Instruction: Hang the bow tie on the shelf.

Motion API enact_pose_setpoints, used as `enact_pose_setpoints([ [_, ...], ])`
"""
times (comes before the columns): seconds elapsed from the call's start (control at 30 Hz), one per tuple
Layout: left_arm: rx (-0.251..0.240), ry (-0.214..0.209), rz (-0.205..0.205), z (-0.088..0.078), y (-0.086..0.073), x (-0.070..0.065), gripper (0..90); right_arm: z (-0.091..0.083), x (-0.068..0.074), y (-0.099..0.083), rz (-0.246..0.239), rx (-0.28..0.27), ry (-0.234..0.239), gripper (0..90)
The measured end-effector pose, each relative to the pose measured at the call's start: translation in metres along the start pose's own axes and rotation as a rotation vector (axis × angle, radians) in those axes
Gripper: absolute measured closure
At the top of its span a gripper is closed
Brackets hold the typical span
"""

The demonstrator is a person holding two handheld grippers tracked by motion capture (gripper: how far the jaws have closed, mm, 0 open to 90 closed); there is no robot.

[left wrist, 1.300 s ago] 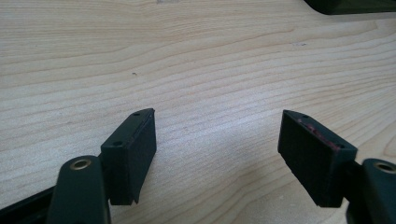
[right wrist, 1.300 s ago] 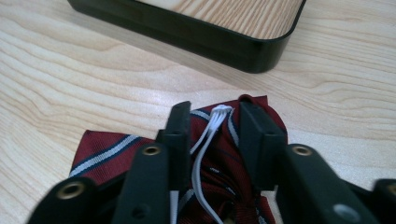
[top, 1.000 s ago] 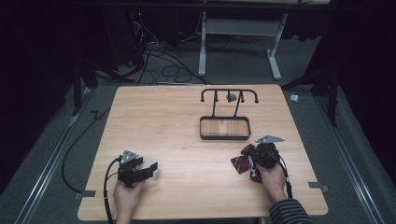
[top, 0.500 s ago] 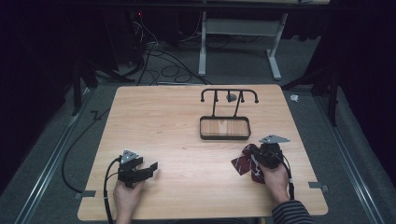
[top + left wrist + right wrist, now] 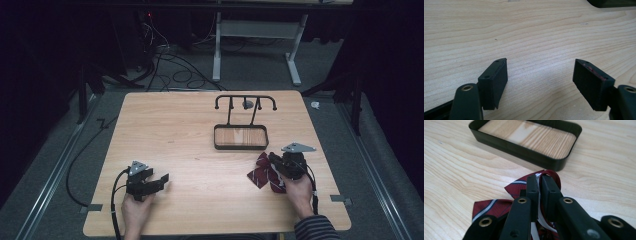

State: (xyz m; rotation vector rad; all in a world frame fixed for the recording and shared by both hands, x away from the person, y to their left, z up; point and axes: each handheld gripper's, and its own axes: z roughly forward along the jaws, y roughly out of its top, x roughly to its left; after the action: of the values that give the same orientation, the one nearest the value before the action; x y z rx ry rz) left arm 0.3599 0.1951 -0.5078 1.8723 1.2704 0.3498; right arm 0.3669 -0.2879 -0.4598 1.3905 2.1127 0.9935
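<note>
- Left gripper [image 5: 161, 179]: jaws spread wide, nothing between them, low over bare wooden table [image 5: 175, 135].
- Black tray [image 5: 241, 137] with hook rack [image 5: 245, 101]: table centre-right.
- Right gripper [image 5: 274, 159]: jaws pinching striped maroon bow tie [image 5: 260, 173], just in front of tray.

Your high view sits above your edge of the tabletop [image 5: 200, 130], looking forward and down, far enough to take in all four corners and the floor beyond. Your left tool [image 5: 540, 75] camera rides low, close to bare wood. Your right tool [image 5: 540, 186] camera looks along its jaws toward the tray [image 5: 564, 161], which the high view shares [image 5: 241, 146].
</note>
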Motion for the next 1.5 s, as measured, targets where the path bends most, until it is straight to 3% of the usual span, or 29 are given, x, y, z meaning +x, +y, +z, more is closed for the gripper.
enact_pose_setpoints([
  [0.4,0.000,0.000,0.000,0.000,0.000,0.000,28.6,-0.022,0.008,0.022,-0.044,-0.063,0.039,86.5],
  [1.5,-0.001,-0.002,-0.002,0.000,0.000,0.000,28.6,-0.041,0.022,0.061,-0.130,-0.096,0.141,86.4],
])
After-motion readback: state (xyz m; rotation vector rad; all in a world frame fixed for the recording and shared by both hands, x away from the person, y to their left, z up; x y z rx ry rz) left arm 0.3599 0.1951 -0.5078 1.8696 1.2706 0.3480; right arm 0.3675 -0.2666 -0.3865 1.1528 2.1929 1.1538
